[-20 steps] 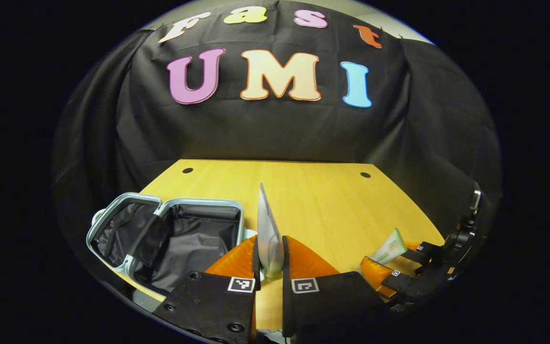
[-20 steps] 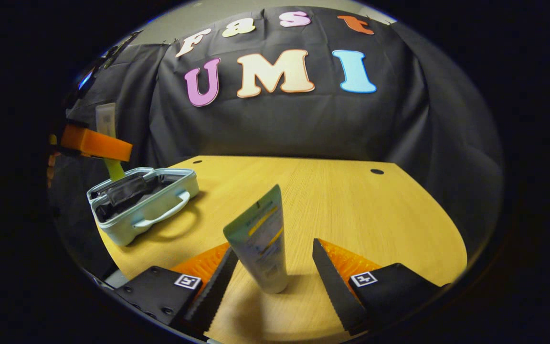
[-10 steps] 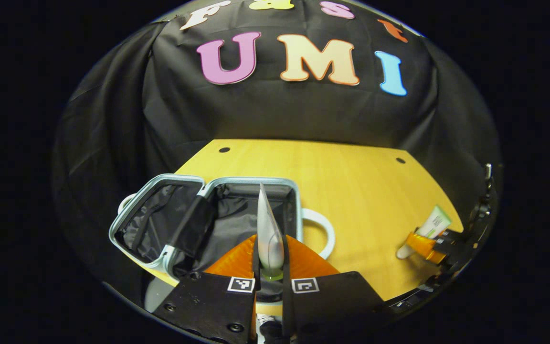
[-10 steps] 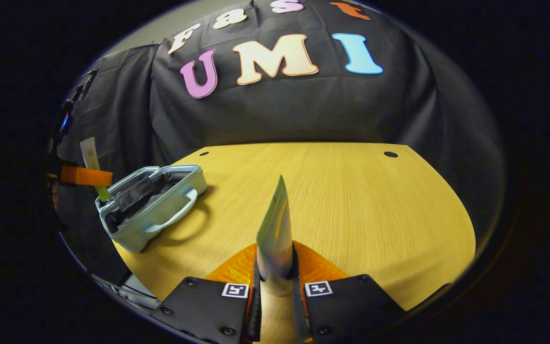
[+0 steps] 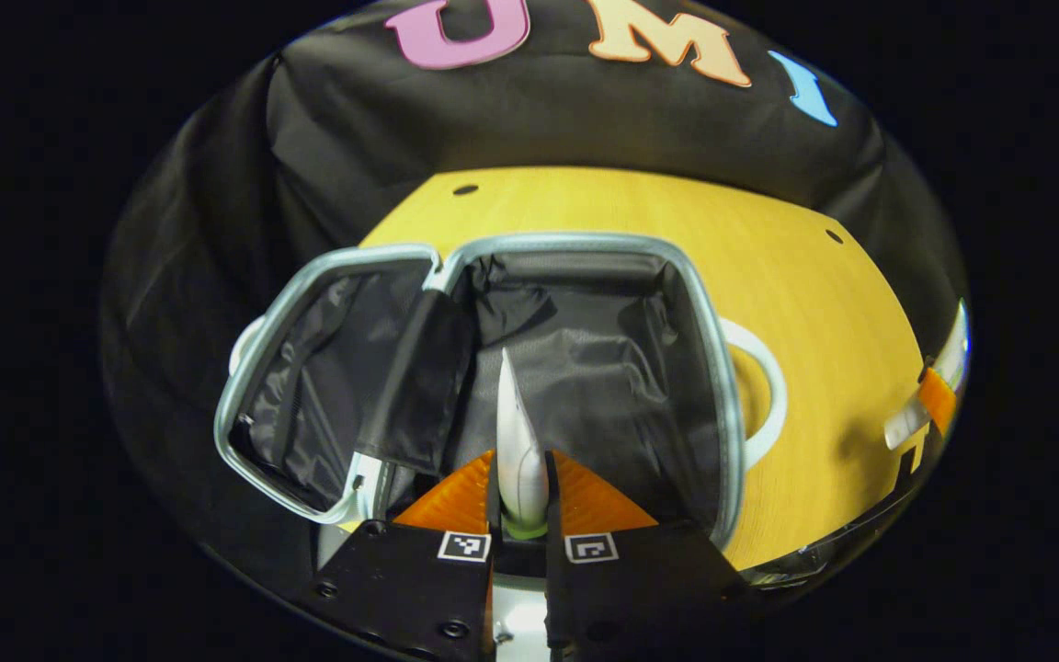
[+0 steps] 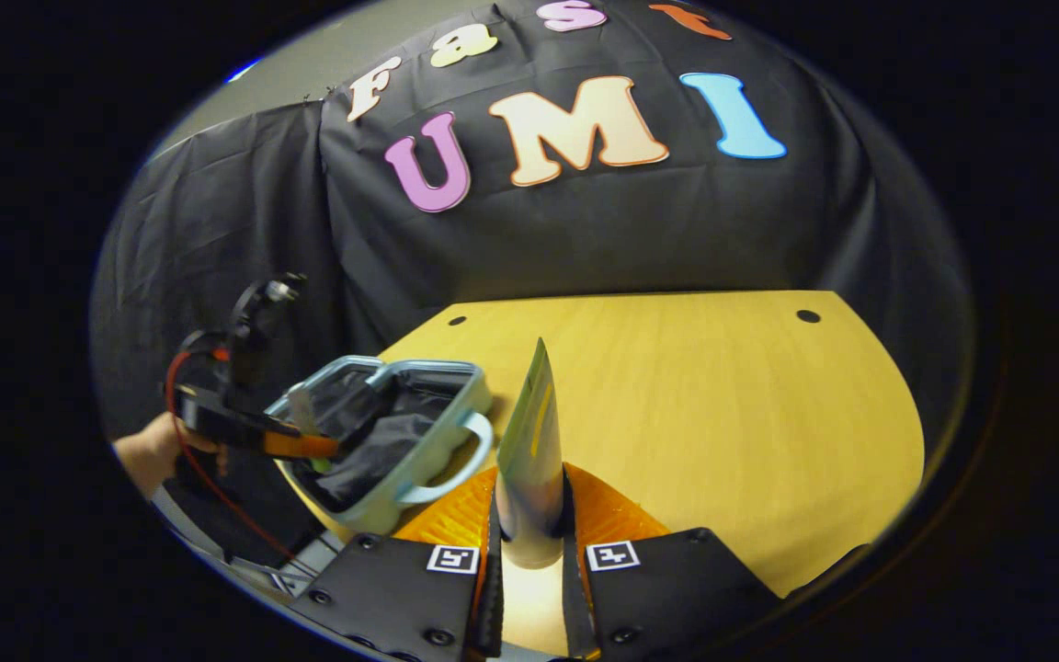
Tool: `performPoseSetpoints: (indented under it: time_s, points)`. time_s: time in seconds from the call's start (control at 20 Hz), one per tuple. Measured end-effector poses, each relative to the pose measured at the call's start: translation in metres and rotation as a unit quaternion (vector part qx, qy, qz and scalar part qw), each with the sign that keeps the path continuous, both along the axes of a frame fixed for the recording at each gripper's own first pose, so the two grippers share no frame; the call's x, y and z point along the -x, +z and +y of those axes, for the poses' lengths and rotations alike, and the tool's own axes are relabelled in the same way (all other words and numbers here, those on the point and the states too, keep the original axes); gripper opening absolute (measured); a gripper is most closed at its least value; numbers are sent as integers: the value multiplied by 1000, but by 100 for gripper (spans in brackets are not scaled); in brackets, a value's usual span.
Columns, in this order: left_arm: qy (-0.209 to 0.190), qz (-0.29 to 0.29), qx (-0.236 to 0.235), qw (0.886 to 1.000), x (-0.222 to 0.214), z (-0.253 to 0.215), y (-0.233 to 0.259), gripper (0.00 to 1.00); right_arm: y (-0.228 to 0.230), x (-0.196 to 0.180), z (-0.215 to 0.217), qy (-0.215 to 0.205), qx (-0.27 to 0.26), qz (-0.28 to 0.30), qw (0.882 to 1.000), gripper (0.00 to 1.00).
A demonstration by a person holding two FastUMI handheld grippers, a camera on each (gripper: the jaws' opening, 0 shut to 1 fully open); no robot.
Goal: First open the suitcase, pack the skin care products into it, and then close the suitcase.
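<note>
Pale blue-grey suitcase with black lining, yellow wooden table, one silvery-white tube, another green-edged tube

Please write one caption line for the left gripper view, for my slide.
Left gripper holds a skin care tube over the open suitcase on the wooden table.

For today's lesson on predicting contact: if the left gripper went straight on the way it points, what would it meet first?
Probably the dark lining of the open suitcase; the left gripper, holding a tube, points into it.
</note>
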State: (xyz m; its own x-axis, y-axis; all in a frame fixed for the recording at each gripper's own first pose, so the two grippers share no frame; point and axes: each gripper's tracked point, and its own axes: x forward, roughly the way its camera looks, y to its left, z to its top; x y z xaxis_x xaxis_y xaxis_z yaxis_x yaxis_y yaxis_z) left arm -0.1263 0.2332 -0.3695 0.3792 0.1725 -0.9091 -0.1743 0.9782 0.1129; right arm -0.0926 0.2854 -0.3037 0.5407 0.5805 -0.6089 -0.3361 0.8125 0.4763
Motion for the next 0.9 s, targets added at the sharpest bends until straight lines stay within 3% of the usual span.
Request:
performPoseSetpoints:
  time_s: [0.2, 0.35, 0.4, 0.45, 0.65, 0.9]
  points:
    - [-19, 5, 10, 1000, -5, 12, -11, 21, 28, 8, 74, 38, -52, 27, 998, 28]
    - [-24, -36, 43, 998, -14, 11, 5, 100, 27, 14, 125, 63, -64, 48, 995, 28]
    - [-30, -50, 52, 997, -16, 13, 13, 95, 24, 17, 140, 71, -64, 52, 994, 28]
    - [-38, -64, 60, 995, -17, 16, 23, 95, 19, 20, 154, 79, -63, 59, 993, 24]
    - [-55, -117, 50, 990, -17, 48, 65, 94, -13, 37, 198, 98, -47, 100, 989, 28]
    - [-12, -131, 37, 991, -12, 107, 79, 95, -58, 58, 220, 112, 7, 152, 982, 28]
